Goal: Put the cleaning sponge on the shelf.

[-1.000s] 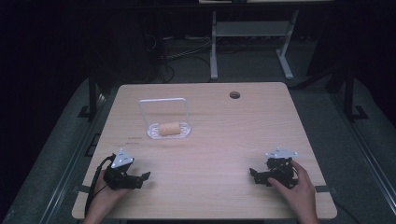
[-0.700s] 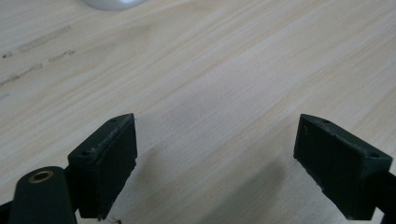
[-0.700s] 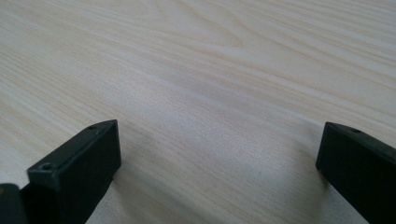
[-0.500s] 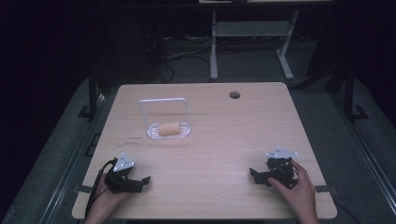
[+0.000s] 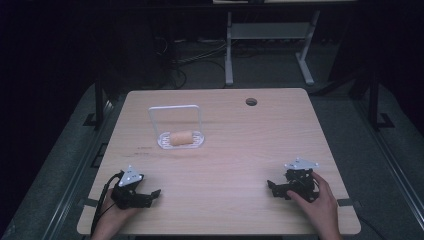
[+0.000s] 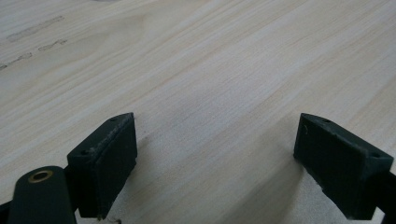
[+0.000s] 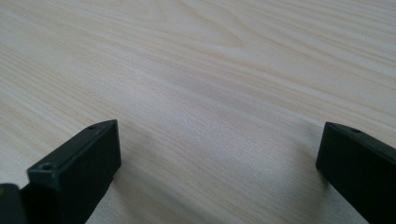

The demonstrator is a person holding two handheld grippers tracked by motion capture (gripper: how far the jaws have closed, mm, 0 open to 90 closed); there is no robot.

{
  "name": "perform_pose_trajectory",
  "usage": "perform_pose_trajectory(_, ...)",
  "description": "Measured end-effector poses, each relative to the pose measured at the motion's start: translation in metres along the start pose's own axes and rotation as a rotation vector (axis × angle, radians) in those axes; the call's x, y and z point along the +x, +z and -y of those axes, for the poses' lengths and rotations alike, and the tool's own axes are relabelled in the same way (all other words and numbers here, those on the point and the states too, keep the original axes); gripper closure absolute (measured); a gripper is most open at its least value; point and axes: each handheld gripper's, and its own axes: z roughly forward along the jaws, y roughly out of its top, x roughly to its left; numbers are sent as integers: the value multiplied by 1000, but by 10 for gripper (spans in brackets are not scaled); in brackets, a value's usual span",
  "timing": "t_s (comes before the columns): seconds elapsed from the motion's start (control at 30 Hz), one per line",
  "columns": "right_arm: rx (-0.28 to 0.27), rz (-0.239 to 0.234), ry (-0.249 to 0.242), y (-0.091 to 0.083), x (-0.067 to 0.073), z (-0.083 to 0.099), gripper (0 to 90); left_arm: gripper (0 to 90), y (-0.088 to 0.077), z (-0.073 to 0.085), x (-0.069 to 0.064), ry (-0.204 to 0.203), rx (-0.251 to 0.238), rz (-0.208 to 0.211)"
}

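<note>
A white wire rack (image 5: 176,126) with an upright frame stands on the pale wooden table (image 5: 230,130), left of centre. A tan bread roll (image 5: 182,137) lies on its base. My left gripper (image 5: 150,196) rests low at the table's front left, well short of the rack, and it is open. In the left gripper view its jaws stand wide apart over bare wood, left gripper (image 6: 224,163). My right gripper (image 5: 274,189) sits at the front right, also open. The right gripper view has the right gripper (image 7: 219,172) with its jaws spread over bare wood.
A round cable hole (image 5: 251,102) is in the table near the far edge, right of centre. Faint dark marks (image 5: 142,149) lie on the wood left of the rack. A metal stand (image 5: 270,35) is on the dark floor behind the table.
My left gripper has drawn back toward the table's front edge and settled lower. The right gripper has stayed where it was. The rack and roll have not moved.
</note>
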Motion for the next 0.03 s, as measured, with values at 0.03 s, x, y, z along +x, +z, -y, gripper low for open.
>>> perform_pose_trajectory(0.03,0,0,0,0,0,0,0,129,0,0,0,0,0,0)
